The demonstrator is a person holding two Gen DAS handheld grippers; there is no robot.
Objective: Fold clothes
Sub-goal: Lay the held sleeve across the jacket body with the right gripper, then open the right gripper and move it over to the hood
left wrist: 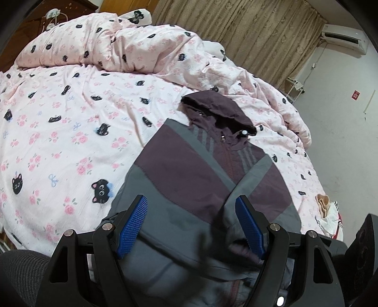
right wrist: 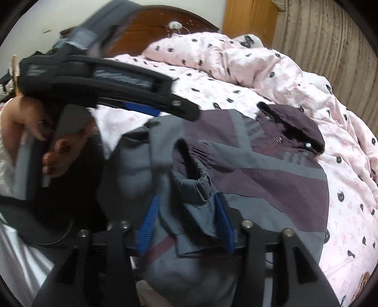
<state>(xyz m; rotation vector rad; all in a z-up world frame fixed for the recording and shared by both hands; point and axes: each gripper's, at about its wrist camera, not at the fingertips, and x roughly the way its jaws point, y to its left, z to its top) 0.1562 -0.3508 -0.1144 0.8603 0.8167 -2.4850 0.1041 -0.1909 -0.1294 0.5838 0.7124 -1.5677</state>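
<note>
1. Pink bedding covers the whole bed, printed with black cat faces, roses and little blue bows. It's bunched up into a heap toward the far side, near the dark wooden headboard.
2. Room stuff: beige patterned curtain behind the bed, a white air conditioner high on the wall, and a small red sign lower down. Can't read anything on it, and I don't see any brand or label on the clothes either.
3. A hooded jacket, purple with grey panels and striped shoulders, lies face up on the near edge of the bed with the zipper closed and the hood pointing away toward the heap.
4. The left gripper hovers over the lower part of the jacket, blue pads spread wide apart, nothing between them. In the right wrist view a hand holds its handle, tool tilted sideways above the jacket's side.
5. The right gripper is low over the jacket hem, with a grey sleeve and its gathered cuff sitting between the blue pads. They look partly closed around the fabric, but I can't tell if they're really pinching it.
</note>
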